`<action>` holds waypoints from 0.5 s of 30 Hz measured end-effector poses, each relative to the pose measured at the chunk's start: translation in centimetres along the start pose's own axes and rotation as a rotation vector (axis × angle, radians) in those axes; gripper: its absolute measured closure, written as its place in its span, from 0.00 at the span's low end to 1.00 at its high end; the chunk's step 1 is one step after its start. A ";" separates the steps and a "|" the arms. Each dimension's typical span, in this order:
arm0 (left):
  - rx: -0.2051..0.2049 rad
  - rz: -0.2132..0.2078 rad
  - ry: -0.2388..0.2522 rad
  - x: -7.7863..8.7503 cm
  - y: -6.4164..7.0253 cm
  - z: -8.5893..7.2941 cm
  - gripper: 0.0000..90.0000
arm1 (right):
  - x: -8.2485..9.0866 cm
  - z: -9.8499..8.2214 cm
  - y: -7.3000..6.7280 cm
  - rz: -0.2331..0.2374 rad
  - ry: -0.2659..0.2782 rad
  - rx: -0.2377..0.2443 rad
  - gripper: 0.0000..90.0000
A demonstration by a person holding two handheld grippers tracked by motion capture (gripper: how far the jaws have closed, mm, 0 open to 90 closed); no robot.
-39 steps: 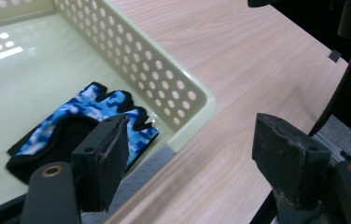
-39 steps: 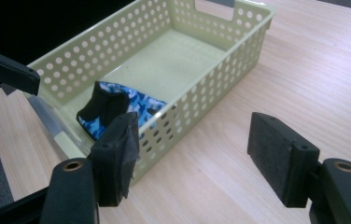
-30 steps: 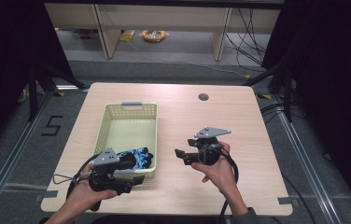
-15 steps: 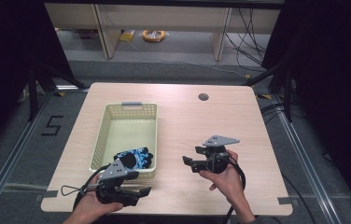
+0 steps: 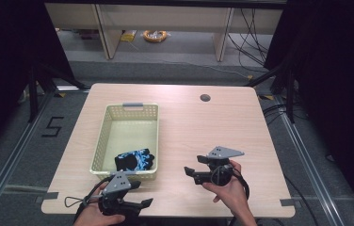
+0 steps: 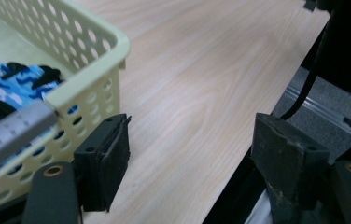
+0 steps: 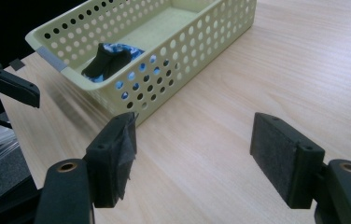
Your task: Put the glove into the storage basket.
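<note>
A pale yellow perforated basket (image 5: 104,136) stands on the left half of the wooden table. A black and blue camouflage glove (image 5: 135,160) lies in its near end, also seen in the left gripper view (image 6: 10,79) and the right gripper view (image 7: 113,56). My left gripper (image 5: 141,193) is at the table's front edge, just in front of the basket's near wall (image 6: 85,88); it (image 6: 194,158) is open and empty. My right gripper (image 5: 192,165) is right of the basket, pointing left toward it. It (image 7: 201,158) is open over bare wood, its jaws having just widened slightly with nothing between them.
A round cable hole (image 5: 205,98) sits at the table's far right. Behind the table are shelf legs, floor cables and an orange coil (image 5: 155,35). A "5" mark (image 5: 52,127) is on the floor at left. Bare wood spans the table's right half.
Both hands have drawn back toward the table's near edge. The left gripper has left the basket's near end and now sits at the front edge. The glove stays in the basket.
</note>
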State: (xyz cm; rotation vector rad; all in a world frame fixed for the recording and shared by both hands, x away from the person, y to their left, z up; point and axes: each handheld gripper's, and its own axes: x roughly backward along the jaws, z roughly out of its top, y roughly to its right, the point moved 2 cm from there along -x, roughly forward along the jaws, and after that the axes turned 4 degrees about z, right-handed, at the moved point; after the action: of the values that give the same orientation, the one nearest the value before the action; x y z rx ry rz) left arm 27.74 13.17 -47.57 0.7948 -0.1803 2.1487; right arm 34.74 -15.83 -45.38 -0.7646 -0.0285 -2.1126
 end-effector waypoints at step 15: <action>-0.009 0.046 -0.048 -0.3 -0.5 -2.9 0.31 | 0.5 -2.3 -0.8 0.002 -0.005 -0.024 0.36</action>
State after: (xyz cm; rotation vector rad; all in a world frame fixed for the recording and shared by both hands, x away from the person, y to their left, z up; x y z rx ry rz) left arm 26.87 14.46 -50.11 0.8453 -0.2352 2.1712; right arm 32.79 -16.36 -46.84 -0.7832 -0.0050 -2.1124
